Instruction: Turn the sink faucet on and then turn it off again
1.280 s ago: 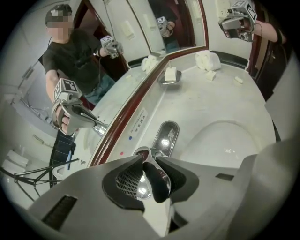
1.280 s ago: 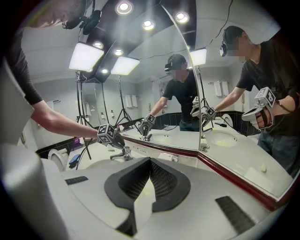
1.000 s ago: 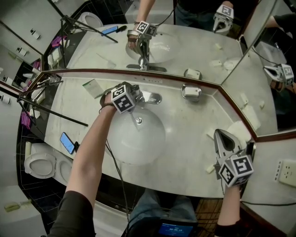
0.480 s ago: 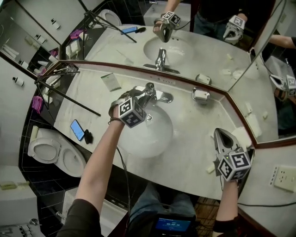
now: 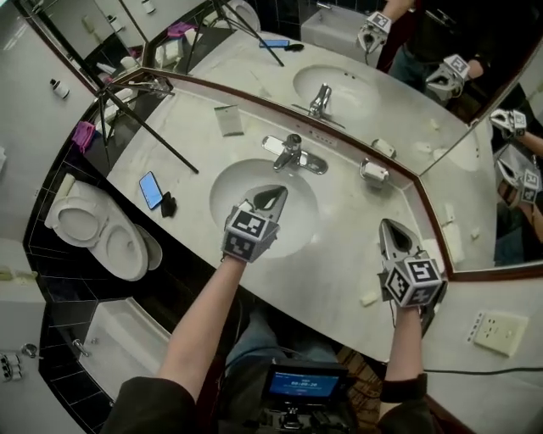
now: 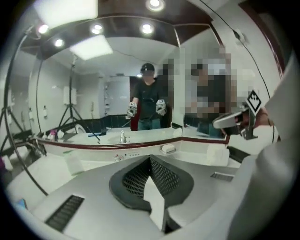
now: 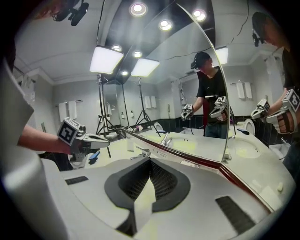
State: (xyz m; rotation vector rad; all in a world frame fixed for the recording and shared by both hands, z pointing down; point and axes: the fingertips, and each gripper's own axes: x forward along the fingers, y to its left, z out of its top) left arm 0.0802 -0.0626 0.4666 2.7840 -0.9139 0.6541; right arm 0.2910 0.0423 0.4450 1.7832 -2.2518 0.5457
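Above the sink (image 5: pixel 227 181), the left gripper (image 5: pixel 272 195) hangs apart from the faucet (image 5: pixel 293 152).
Its jaws have just been closing and now press together on nothing. Over the worktop (image 5: pixel 339 242), the right gripper (image 5: pixel 389 229) has its jaws together too, empty.

Chrome faucet (image 5: pixel 293 153) stands upright behind white sink (image 5: pixel 222 182)

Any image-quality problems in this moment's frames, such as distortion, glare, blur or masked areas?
Head view: sharp and evenly lit, but the wide lens bows the counter edge, and the mirror doubles the faucet. Left gripper view: fisheye with dark corners, spotlights blown out, mosaic patches over reflected faces. Right gripper view: same fisheye vignette, glaring light panel, yellowish cast on the counter.
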